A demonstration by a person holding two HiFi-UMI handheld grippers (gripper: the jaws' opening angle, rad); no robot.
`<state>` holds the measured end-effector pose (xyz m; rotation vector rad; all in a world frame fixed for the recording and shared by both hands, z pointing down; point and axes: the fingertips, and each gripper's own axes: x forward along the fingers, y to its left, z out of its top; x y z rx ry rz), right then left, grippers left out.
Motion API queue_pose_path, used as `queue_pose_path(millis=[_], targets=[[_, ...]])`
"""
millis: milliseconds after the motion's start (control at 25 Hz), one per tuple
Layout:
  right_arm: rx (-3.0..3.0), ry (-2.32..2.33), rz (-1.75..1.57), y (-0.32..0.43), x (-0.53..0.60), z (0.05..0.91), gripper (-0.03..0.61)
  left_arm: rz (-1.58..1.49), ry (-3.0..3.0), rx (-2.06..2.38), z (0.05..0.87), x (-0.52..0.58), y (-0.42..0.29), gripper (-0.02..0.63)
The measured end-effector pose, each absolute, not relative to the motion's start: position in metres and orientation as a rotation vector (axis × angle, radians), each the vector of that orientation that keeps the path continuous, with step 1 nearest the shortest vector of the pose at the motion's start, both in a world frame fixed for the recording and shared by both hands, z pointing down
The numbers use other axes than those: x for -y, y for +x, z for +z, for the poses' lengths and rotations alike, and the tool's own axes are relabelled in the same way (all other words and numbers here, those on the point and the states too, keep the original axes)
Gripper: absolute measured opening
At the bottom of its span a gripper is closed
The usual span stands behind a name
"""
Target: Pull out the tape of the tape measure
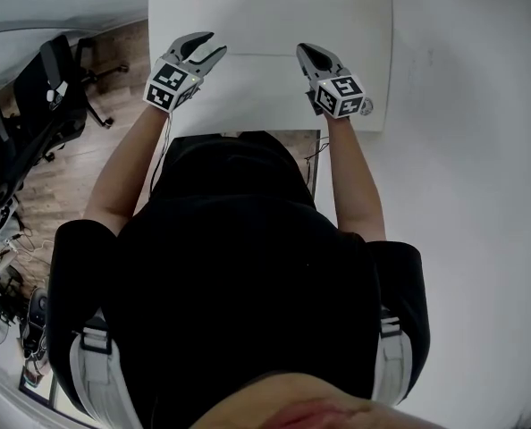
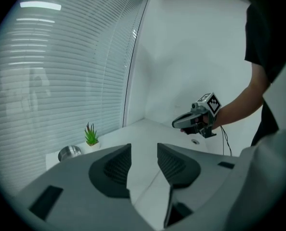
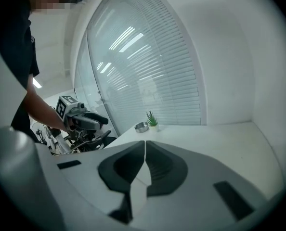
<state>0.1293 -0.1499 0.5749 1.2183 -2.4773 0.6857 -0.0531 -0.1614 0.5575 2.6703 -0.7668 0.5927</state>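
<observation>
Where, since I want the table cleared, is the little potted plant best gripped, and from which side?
Probably the small pale pot, not the upright spiky leaves, which look too flimsy. Come in low from the open near side of the table: the blinds stand behind it, and the metal bowl sits close beside it.

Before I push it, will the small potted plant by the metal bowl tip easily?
Probably not: the potted plant has a low pot and short leaves. It looks small, so likely light, and may slide on the smooth table.
</observation>
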Motion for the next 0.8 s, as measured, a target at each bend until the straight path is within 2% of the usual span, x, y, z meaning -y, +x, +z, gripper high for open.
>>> queue_pose_path(millis=[320,480,800], targets=[[2.686,1.194,0.543,0.089,0.158,0.496,0.003,0.357,2.739,0.813,0.488,0.172,-0.039,0.091],[2.763,1.172,0.458,0.075,0.160,0.459,0.003,0.258,2.772,0.827,0.459,0.174,-0.033,0.017],[2.868,1.165,0.273,0.059,0.158,0.388,0.003,0.132,2.800,0.816,0.410,0.171,-0.025,0.011]])
